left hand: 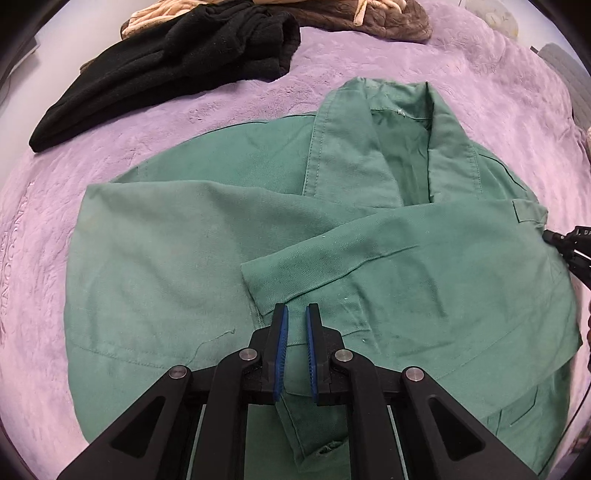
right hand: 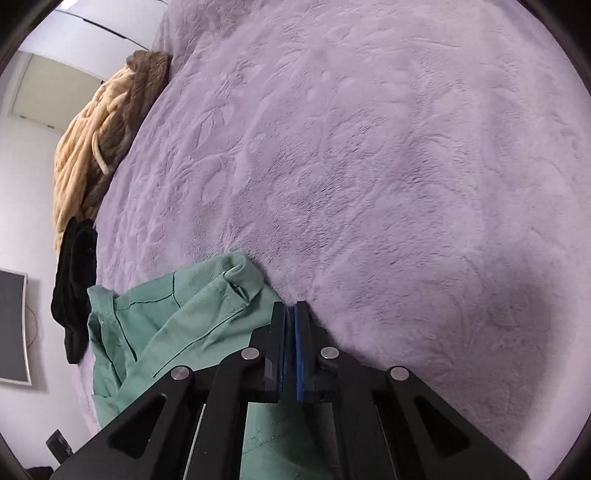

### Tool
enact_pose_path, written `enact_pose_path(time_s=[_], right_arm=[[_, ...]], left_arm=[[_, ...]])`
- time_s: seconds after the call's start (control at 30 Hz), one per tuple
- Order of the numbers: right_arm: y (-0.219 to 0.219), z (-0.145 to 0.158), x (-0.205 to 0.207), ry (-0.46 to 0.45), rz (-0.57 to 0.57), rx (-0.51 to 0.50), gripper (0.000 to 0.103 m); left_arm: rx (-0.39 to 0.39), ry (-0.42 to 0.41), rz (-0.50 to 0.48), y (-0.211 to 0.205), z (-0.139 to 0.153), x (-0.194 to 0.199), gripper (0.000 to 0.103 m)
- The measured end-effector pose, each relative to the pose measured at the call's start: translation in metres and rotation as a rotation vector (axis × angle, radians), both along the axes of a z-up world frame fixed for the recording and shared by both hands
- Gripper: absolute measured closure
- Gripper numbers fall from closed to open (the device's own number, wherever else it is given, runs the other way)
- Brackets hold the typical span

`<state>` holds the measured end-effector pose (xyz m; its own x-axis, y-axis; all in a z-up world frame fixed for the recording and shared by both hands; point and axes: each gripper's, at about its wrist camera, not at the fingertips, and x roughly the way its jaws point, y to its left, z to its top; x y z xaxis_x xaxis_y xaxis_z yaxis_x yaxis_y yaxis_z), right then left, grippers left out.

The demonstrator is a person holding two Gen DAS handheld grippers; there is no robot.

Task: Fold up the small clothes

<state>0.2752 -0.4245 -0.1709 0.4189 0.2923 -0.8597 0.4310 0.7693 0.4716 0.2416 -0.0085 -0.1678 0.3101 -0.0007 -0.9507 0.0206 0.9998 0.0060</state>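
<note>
Two sets of tongs work over a green jacket spread on a bed covered by a lilac plush blanket. Much of the jacket is cut off: its near hem disappears behind the left tongs, and in the right wrist view only a bunched corner shows at the near left. The left tongs stand almost closed, with a narrow slit between the blue pads, and a strip of green cloth runs up between them; whether the pads actually pinch it is hard to make out. The right tongs are shut, pads together, at the jacket's edge, and I cannot tell whether any cloth is caught in them. In the left wrist view they peek in only as a black tip at the jacket's right side.

Both sleeves lie crossed over the jacket's front, the collar pointing far. Beyond it, at the far left, a black garment lies crumpled, and behind that a tan and brown fleece heap, partly cropped. A white wall and a dark screen sit past the bed.
</note>
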Motion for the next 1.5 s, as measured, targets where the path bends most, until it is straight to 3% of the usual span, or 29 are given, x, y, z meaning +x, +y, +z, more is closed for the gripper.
enact_pose_path(time_s=[0.23,0.37,0.47,0.57,0.63,0.67,0.73,0.77,0.83,0.9,1.2,1.3,1.33,1.43,1.5], right_arm=[[0.033,0.051,-0.06,-0.055,0.219,-0.025,0.096],[0.072,0.047,-0.092,-0.023,0.33,-0.032,0.096],[0.077,0.018,-0.105,0.076,0.344,-0.124,0.096],[0.058,0.008,-0.118,0.087,0.264,-0.025,0.097],[0.053,0.017,-0.125,0.085,0.257,-0.039,0.096],[0.052,0.02,-0.127,0.087,0.262,-0.046,0.096],[0.051,0.027,-0.135,0.098,0.269,-0.037,0.087],[0.051,0.032,-0.138,0.098,0.27,-0.035,0.083],[0.052,0.041,-0.146,0.089,0.271,-0.031,0.062],[0.054,0.049,-0.155,0.084,0.266,-0.023,0.053],[0.071,0.067,-0.191,0.1,0.311,0.035,0.047],[0.075,0.069,-0.2,0.106,0.332,0.048,0.033],[0.077,0.07,-0.203,0.108,0.343,0.053,0.033],[0.08,0.069,-0.209,0.122,0.37,0.068,0.033],[0.082,0.068,-0.212,0.131,0.384,0.074,0.033]], left_arm=[[-0.021,-0.004,0.04,0.019,0.029,-0.009,0.092],[-0.07,-0.018,0.017,0.012,0.041,-0.024,0.092],[-0.051,0.01,-0.026,-0.006,0.03,-0.035,0.092],[0.001,0.078,-0.021,-0.008,0.0,-0.042,0.092],[-0.027,0.063,-0.01,-0.001,0.0,-0.048,0.091],[-0.002,0.069,-0.004,0.001,0.002,-0.049,0.091],[0.055,0.083,0.008,0.006,0.006,-0.052,0.091],[0.06,0.088,0.021,0.011,0.008,-0.055,0.091],[0.05,0.094,0.044,0.019,0.016,-0.062,0.091],[0.053,0.087,0.06,0.024,0.026,-0.074,0.091],[0.058,0.11,0.119,0.02,0.053,-0.129,0.091],[0.054,0.113,0.132,0.015,0.054,-0.143,0.091],[0.049,0.109,0.14,0.013,0.056,-0.15,0.091],[0.069,0.117,0.185,0.01,0.057,-0.161,0.004],[0.088,0.082,0.212,0.008,0.062,-0.169,0.001]])
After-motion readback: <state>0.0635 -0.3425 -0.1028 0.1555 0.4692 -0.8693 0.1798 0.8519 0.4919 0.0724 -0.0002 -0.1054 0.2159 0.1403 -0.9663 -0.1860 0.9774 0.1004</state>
